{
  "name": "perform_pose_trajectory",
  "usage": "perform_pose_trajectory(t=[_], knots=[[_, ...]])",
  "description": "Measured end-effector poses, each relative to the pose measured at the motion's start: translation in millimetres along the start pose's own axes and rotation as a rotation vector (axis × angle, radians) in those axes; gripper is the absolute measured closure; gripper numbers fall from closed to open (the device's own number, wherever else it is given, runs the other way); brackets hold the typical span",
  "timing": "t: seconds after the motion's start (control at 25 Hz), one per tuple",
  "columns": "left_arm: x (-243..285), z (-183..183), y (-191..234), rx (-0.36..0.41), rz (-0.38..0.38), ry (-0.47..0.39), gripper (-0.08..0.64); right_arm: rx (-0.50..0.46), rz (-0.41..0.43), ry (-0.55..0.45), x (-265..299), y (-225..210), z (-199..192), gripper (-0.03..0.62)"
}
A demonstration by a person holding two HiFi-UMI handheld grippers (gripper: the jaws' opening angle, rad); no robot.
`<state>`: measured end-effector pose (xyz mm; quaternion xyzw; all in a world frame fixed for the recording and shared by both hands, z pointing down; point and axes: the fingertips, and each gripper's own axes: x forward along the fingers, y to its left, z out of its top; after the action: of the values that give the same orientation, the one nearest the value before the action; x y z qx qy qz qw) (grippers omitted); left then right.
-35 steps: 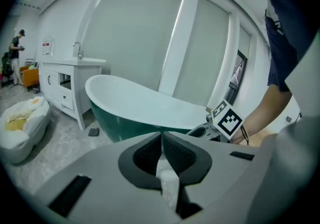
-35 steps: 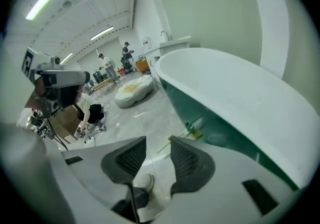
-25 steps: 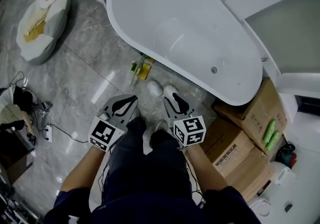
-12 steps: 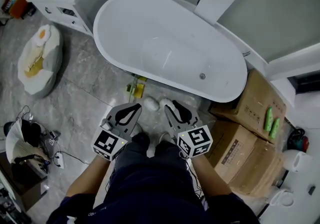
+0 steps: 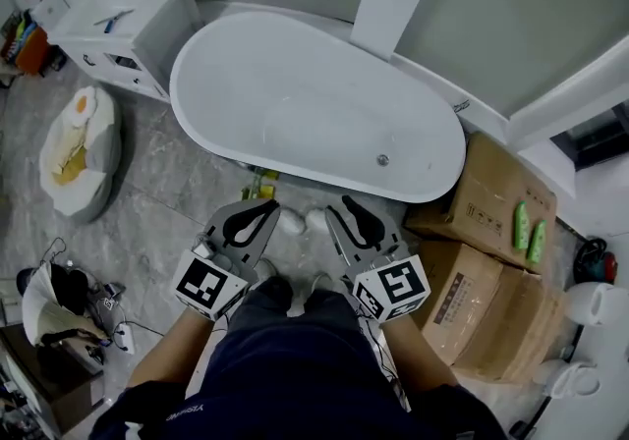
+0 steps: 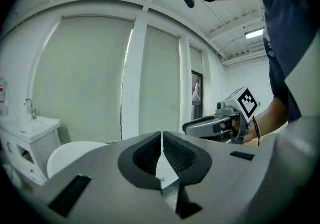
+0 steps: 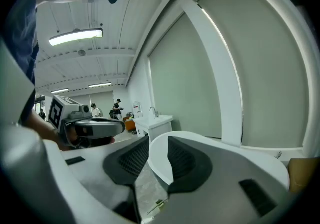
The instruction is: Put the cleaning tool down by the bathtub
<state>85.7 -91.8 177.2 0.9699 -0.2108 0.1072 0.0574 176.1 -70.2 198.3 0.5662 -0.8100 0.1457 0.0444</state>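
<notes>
The cleaning tool, yellow and green, lies on the floor against the foot of the white bathtub; it also shows low between the right jaws as the tool. Both grippers hang level above the person's legs, well clear of it. My left gripper is shut with its pads touching and nothing between them, as the left gripper shows. My right gripper stands open and holds nothing; its jaws have just been closing. Through the right gripper I see only the tub's rim and floor.
A white sink cabinet stands left of the tub. An egg-shaped cushion lies on the floor at left, with cables and a bag below it. Cardboard boxes with green bottles crowd the right. The person's white shoes stand by the tub.
Both grippers have risen away from the floor and the view has pulled back from the tub. The cleaning tool stays where it lay by the tub.
</notes>
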Motion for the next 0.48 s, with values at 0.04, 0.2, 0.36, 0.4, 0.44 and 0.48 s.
perform_pose_trajectory(t=[0.04, 0.2, 0.36, 0.4, 0.44, 0.48], knots=[[2, 6, -5, 0.008, -0.003, -0.008, 0.522, -0.008, 0.001, -0.018, -6, -1, 7, 0.471], [11, 22, -25, 0.013, -0.01, -0.031, 0.522, -0.035, -0.01, -0.067, -35, -11, 28, 0.476], [17, 38, -38, 0.028, -0.013, -0.054, 0.522, -0.052, -0.036, -0.108, -59, -24, 44, 0.486], [18, 41, -41, 0.03, -0.015, -0.06, 0.522, -0.052, -0.04, -0.116, -64, -26, 46, 0.488], [20, 44, -44, 0.031, -0.016, -0.064, 0.522, -0.051, -0.044, -0.123, -68, -28, 49, 0.491], [22, 48, -47, 0.034, -0.018, -0.067, 0.522, -0.049, -0.048, -0.131, -72, -31, 53, 0.494]])
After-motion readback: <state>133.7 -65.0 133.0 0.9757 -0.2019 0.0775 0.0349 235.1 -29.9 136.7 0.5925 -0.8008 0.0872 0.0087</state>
